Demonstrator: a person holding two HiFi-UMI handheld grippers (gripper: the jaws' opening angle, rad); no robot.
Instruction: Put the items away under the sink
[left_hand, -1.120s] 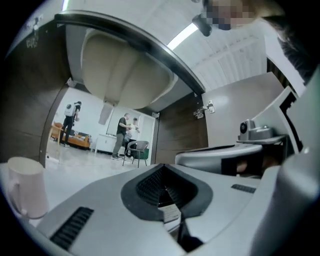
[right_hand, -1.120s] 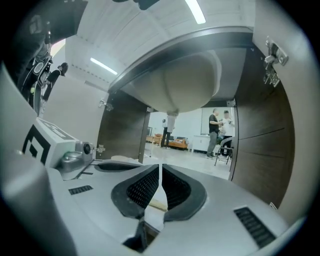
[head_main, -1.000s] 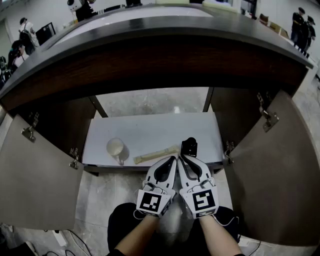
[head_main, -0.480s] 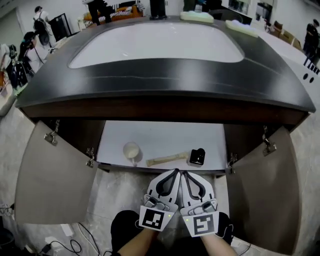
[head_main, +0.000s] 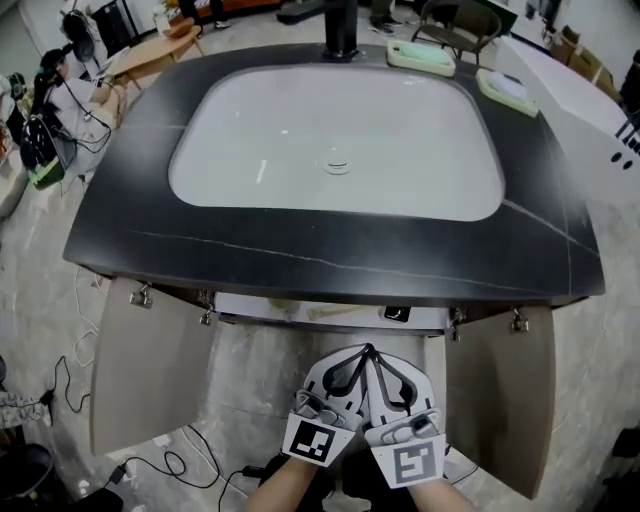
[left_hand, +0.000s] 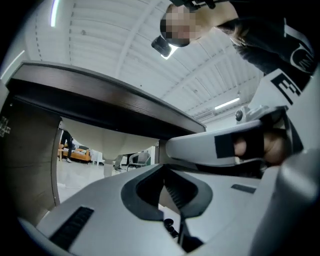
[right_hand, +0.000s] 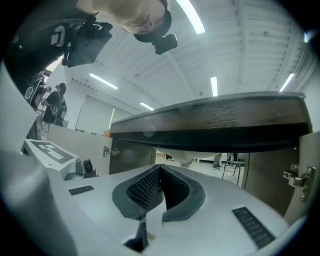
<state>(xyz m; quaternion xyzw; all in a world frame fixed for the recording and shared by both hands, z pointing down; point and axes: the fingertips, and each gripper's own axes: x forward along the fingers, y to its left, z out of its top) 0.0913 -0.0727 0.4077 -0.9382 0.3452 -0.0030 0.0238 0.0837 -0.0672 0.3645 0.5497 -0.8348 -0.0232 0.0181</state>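
My two grippers hang side by side in front of the open cabinet under the sink, both shut and empty: the left gripper (head_main: 360, 352) (left_hand: 162, 167) and the right gripper (head_main: 377, 353) (right_hand: 160, 167). They sit clear of the white shelf (head_main: 270, 306), of which only the front strip shows below the dark countertop (head_main: 330, 262). A small black item (head_main: 397, 313) stands on that strip at the right. A sliver of a beige stick (head_main: 335, 312) lies beside it. The rest of the shelf is hidden by the countertop.
The left cabinet door (head_main: 150, 370) and right cabinet door (head_main: 500, 400) swing open on either side of me. The white basin (head_main: 335, 150), black faucet (head_main: 340, 30) and two pale trays (head_main: 420, 55) (head_main: 505, 88) sit on top. Cables (head_main: 180, 460) lie on the floor at left.
Both grippers have risen and drawn back from the shelf, staying shut. The black item stays on the shelf. The head view has lifted, so the countertop now covers the cup and most of the shelf.
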